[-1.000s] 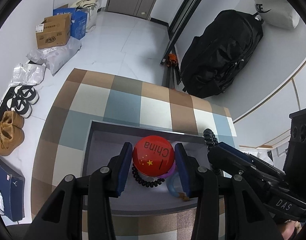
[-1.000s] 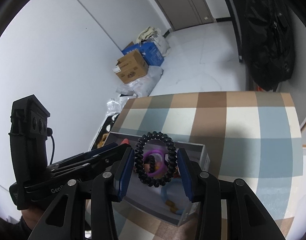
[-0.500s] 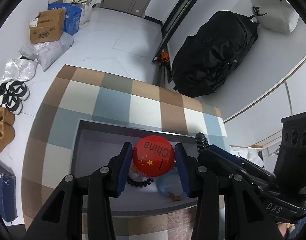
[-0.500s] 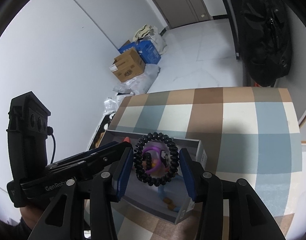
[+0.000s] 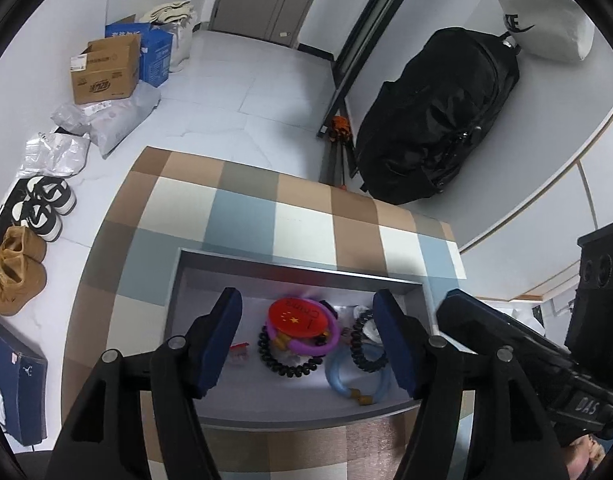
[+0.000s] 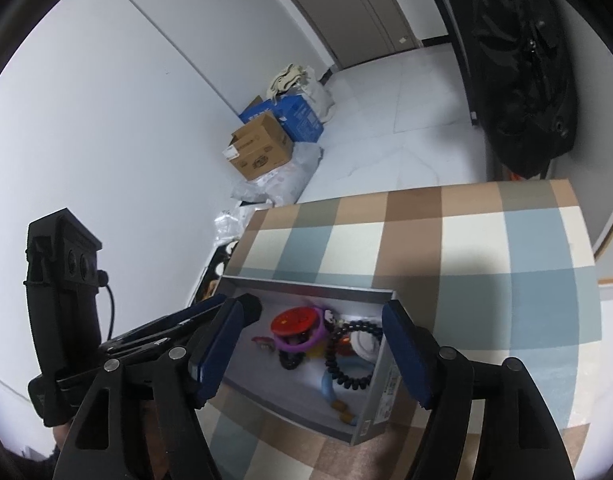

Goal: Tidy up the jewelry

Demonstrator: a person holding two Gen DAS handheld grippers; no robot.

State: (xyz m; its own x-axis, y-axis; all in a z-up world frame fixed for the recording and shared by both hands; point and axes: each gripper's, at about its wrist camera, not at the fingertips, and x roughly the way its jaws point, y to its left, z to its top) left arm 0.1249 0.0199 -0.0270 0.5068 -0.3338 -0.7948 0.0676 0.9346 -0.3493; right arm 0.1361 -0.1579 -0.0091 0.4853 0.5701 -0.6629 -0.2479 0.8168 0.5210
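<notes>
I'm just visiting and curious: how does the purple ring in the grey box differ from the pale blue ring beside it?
The purple ring is opaque and bright; the pale blue ring looks translucent. The purple ring has the red round badge lying on it; the pale blue ring has a black beaded bracelet overlapping it. Both lie loose inside the grey box, held by neither gripper.

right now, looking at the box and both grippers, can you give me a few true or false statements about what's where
1. The red badge lies in the grey box. True.
2. The left gripper grips the badge. False: its jaws are opening, nothing pressed between them.
3. A black coil bracelet lies in the box. True.
4. The right gripper clamps that bracelet. False: its jaws are opening, clear of it.
5. The box sits on bare floor. False: it sits on a checked cloth.
</notes>
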